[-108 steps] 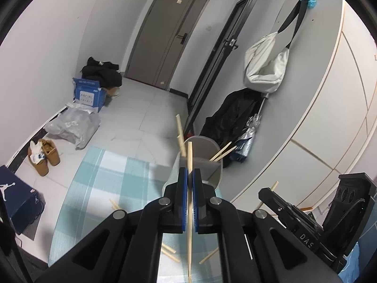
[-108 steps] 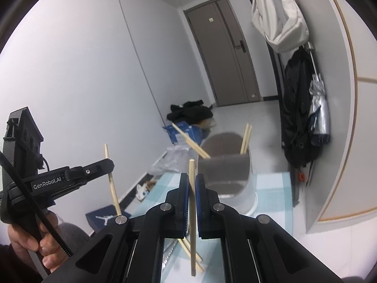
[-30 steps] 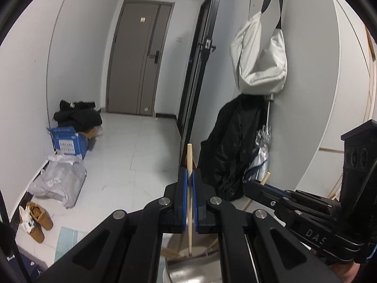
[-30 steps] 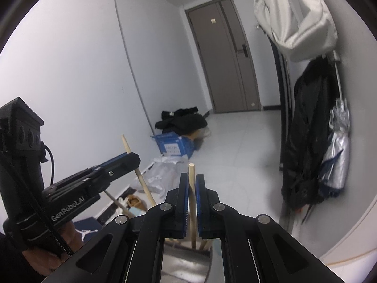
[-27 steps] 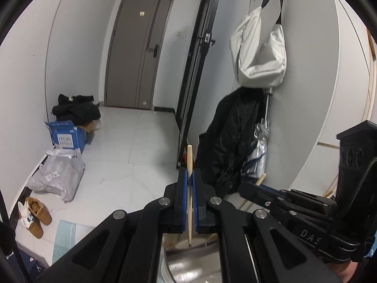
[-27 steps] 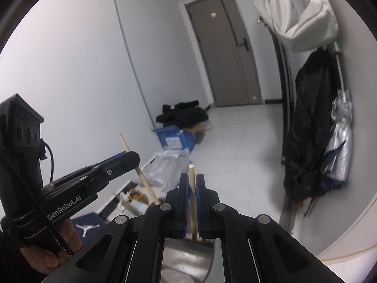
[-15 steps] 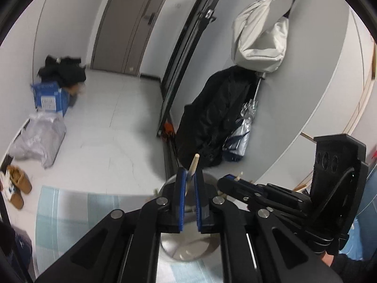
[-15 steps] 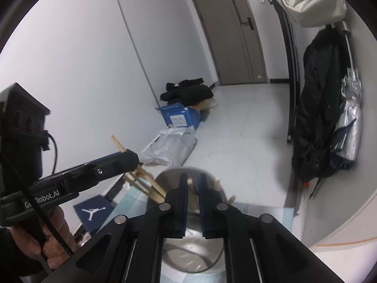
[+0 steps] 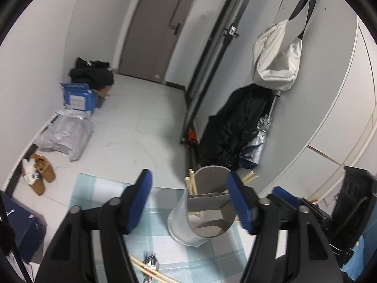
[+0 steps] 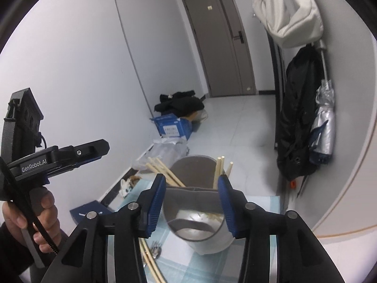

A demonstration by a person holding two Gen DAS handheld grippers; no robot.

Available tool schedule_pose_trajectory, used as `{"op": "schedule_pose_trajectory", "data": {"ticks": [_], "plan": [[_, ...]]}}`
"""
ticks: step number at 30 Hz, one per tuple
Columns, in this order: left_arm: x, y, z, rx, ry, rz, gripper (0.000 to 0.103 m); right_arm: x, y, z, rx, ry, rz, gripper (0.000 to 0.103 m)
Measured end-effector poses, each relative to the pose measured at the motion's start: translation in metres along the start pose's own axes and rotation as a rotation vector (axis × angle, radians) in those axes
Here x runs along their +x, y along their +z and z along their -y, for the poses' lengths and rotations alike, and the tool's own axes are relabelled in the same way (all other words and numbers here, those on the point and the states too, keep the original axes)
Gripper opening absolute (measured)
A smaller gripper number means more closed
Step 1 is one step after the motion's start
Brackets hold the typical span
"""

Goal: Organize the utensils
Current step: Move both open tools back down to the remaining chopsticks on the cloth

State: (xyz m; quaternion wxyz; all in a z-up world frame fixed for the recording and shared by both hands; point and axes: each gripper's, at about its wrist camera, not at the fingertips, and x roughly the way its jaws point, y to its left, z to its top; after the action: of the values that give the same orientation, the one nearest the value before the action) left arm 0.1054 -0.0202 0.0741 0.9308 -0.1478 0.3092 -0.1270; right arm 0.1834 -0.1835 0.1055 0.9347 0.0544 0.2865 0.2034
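Tongs wide on both sides, jaws just opened, nothing between the pads: left gripper and right gripper both poised above the holder, likely having let chopsticks drop in. Chopsticks upright-leaning inside, resting on the rim and divider. More chopsticks and a spoon loose on the checked mat beside the holder, waiting to be picked up.
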Motion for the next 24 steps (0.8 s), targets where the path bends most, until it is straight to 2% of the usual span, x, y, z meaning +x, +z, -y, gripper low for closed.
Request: {"op": "schedule_pose_trajectory", "data": {"ticks": [1,5,7,9,14,17,24], "plan": [[-0.002,0.000,-0.002,0.000,0.005,0.007,0.069,-0.007,-0.001,-0.005,-0.004,-0.006,0.016,0.055],[-0.014,-0.007,-0.003,0.004,0.026,0.016,0.070,-0.027,-0.006,-0.022,-0.020,-0.025,0.073,0.064],[-0.020,-0.011,-0.005,0.001,0.042,0.024,0.074,-0.035,-0.011,-0.030,-0.028,-0.035,0.093,0.071],[-0.028,-0.015,-0.005,0.005,0.066,0.043,0.082,-0.042,-0.016,-0.037,-0.034,-0.037,0.114,0.072],[-0.043,-0.024,-0.011,0.008,0.096,0.085,0.089,-0.055,-0.032,-0.052,-0.037,-0.042,0.143,0.078],[-0.048,-0.030,-0.016,0.000,0.117,0.106,0.098,-0.058,-0.040,-0.057,-0.040,-0.042,0.143,0.079],[-0.054,-0.047,-0.031,-0.031,0.165,0.135,0.102,-0.058,-0.058,-0.066,-0.047,-0.041,0.133,0.083]]}}
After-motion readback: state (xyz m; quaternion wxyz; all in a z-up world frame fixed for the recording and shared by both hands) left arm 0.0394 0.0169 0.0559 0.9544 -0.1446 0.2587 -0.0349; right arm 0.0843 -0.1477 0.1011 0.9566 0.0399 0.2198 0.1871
